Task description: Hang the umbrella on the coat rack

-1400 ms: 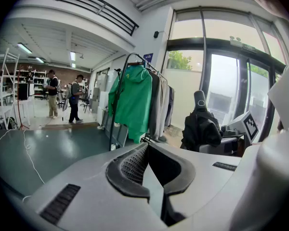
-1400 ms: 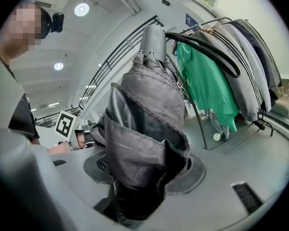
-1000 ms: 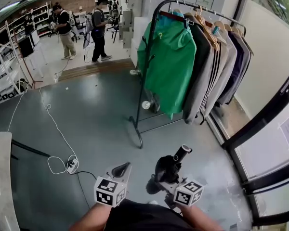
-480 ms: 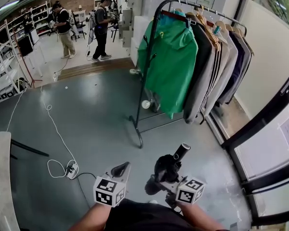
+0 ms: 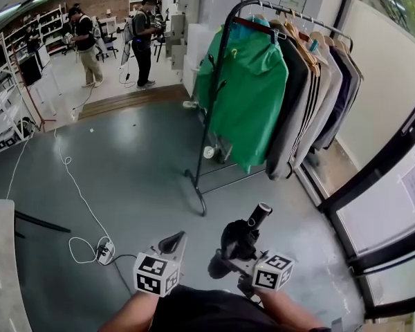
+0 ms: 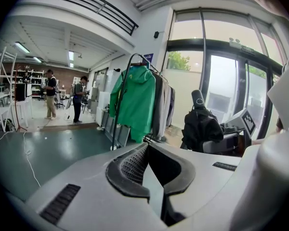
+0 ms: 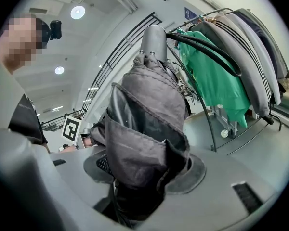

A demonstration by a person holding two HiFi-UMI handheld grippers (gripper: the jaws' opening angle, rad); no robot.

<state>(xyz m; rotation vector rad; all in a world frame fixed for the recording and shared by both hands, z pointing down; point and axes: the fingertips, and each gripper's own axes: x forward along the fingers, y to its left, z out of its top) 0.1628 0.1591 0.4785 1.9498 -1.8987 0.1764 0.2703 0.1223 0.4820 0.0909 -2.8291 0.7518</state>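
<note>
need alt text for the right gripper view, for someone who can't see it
A folded dark grey umbrella fills the centre, clamped between the fingers of the right gripper with its capped end pointing up. Behind it to the right stands a black coat rack hung with a green jacket and grey coats. The person holding it shows at the left edge.

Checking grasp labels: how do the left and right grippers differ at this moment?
The left gripper is empty, while the right gripper holds the folded dark umbrella. The left gripper's jaws are together; the right gripper's jaws stand wide around the umbrella's canopy. Both are held low in front of the person and point toward the coat rack.
</note>
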